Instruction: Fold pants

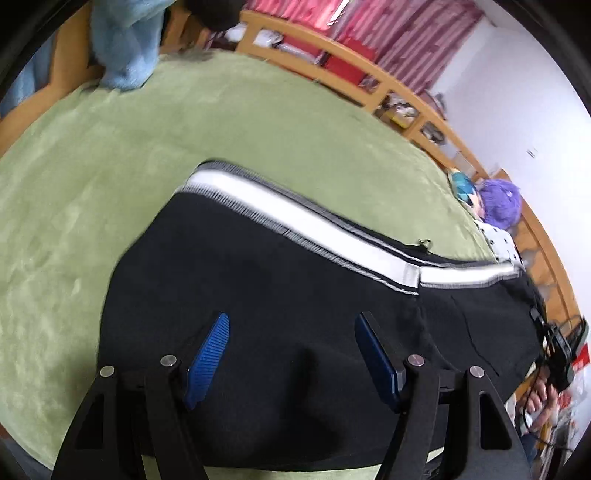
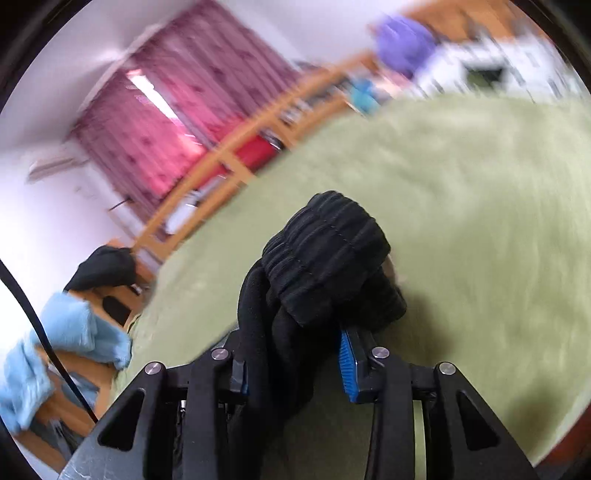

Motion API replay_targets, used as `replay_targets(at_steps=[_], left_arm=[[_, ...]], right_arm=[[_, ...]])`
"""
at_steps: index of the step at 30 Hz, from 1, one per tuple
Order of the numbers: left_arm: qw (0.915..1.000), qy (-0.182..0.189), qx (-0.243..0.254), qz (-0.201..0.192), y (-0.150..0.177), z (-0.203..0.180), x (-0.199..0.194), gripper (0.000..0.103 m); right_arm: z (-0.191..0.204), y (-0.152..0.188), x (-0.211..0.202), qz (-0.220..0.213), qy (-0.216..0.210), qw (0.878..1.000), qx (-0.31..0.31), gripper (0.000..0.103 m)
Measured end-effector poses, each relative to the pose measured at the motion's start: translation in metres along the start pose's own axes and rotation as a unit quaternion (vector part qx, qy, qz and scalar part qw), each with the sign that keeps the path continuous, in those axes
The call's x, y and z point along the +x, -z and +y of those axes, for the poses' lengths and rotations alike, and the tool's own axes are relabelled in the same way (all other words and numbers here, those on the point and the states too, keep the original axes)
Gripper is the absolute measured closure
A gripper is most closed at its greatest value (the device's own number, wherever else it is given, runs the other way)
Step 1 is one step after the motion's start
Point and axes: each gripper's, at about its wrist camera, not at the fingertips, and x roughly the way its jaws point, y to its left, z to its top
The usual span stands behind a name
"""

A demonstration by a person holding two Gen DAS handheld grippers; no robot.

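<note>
Black pants (image 1: pixel 295 302) with a white side stripe (image 1: pixel 306 218) lie spread on a green blanket (image 1: pixel 110 192). My left gripper (image 1: pixel 291 332) is open just above the black fabric, its blue pads (image 1: pixel 207 358) wide apart and empty. In the right wrist view, my right gripper (image 2: pixel 295 369) is shut on a bunched, ribbed black end of the pants (image 2: pixel 325 258), which sticks up between the fingers above the blanket (image 2: pixel 461 221). That view is motion-blurred.
A wooden bed rail (image 1: pixel 369 81) runs along the far edge, with pink curtains (image 1: pixel 406 33) behind. A light blue towel (image 1: pixel 125 44) hangs at the far left. A purple plush toy (image 1: pixel 502 203) sits at the right edge of the bed.
</note>
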Motion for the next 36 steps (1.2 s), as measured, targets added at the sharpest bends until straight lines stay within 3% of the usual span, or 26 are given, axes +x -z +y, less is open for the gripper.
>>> replay_targets(at_steps=[7, 11, 13, 15, 18, 21, 25, 28, 29, 31, 32, 33, 35, 36], left_arm=[[0.9994, -0.025, 0.021, 0.010, 0.011, 0.004, -0.007, 0.034], [0.9994, -0.029, 0.018, 0.013, 0.022, 0.021, -0.008, 0.033], [0.9983, -0.038, 0.028, 0.034, 0.031, 0.025, 0.005, 0.033], [0.9956, -0.059, 0.066, 0.031, 0.040, 0.020, 0.010, 0.033], [0.9939, -0.052, 0.091, 0.037, 0.043, 0.010, 0.002, 0.031], [0.9942, -0.044, 0.086, 0.046, 0.043, 0.009, -0.006, 0.031], [0.9940, -0.065, 0.078, 0.041, 0.044, 0.016, -0.014, 0.031], [0.9955, -0.064, 0.060, 0.036, 0.047, 0.024, -0.021, 0.031], [0.9963, -0.060, 0.051, 0.035, 0.048, 0.027, -0.022, 0.031], [0.9969, -0.056, 0.044, 0.033, 0.050, 0.029, -0.023, 0.031], [0.9971, -0.054, 0.041, 0.033, 0.050, 0.029, -0.023, 0.031], [0.9972, -0.055, 0.040, 0.032, 0.051, 0.029, -0.023, 0.031], [0.9973, -0.054, 0.040, 0.028, 0.052, 0.030, -0.025, 0.031], [0.9975, -0.053, 0.039, 0.024, 0.053, 0.031, -0.028, 0.031]], right_arm=[[-0.043, 0.043, 0.015, 0.120, 0.108, 0.987, -0.003, 0.045], [-0.050, 0.069, -0.018, 0.128, 0.126, 0.984, -0.006, 0.043], [-0.032, 0.075, -0.030, 0.137, 0.134, 0.981, -0.029, 0.042], [-0.008, 0.081, -0.036, 0.133, 0.135, 0.980, -0.056, 0.043], [0.039, 0.093, -0.039, 0.129, 0.106, 0.981, -0.100, 0.042], [0.095, 0.112, -0.025, 0.146, 0.040, 0.979, -0.134, 0.041], [0.165, 0.153, 0.014, 0.200, -0.045, 0.966, -0.155, 0.041], [0.194, 0.186, 0.032, 0.235, -0.077, 0.952, -0.178, 0.042], [0.204, 0.198, 0.041, 0.254, -0.079, 0.944, -0.194, 0.043], [0.211, 0.221, 0.048, 0.273, -0.069, 0.934, -0.221, 0.060], [0.213, 0.230, 0.045, 0.256, -0.044, 0.935, -0.242, 0.069], [0.215, 0.235, 0.036, 0.239, -0.045, 0.933, -0.264, 0.075], [0.213, 0.229, 0.020, 0.226, -0.075, 0.934, -0.268, 0.099], [0.210, 0.222, 0.015, 0.232, -0.098, 0.935, -0.250, 0.098]])
